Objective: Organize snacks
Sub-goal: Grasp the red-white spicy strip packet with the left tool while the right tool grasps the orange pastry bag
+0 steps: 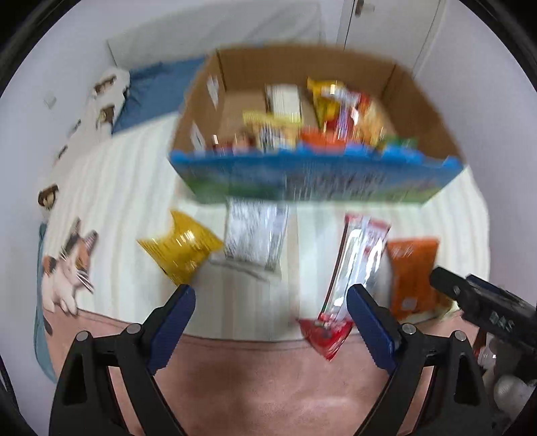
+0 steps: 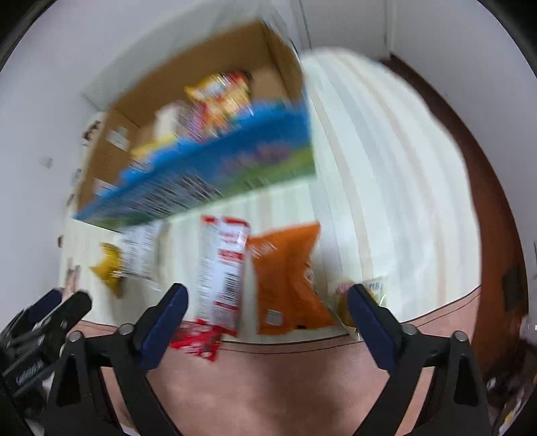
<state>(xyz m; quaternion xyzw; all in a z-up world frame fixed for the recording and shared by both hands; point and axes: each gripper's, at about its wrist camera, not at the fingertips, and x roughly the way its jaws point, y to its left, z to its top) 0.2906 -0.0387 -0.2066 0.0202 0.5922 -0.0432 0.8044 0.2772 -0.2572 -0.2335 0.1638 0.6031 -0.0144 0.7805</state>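
A home bedroom: striped cream bedspread [image 1: 127,187], blue pillow [image 1: 151,90], cat-print cushion [image 1: 67,265], white closet doors [image 1: 386,26].

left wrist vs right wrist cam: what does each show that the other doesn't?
Left wrist only: blue pillow, cat print on the bedding, cupboard doors behind the box.

Right wrist only: small pale packet by its right finger, dark wooden floor past the bed edge.

Both: cardboard box with snacks inside, yellow bag, silver packet, red-and-white packet, orange bag, and the other gripper at the frame edge. Both views are blurred.
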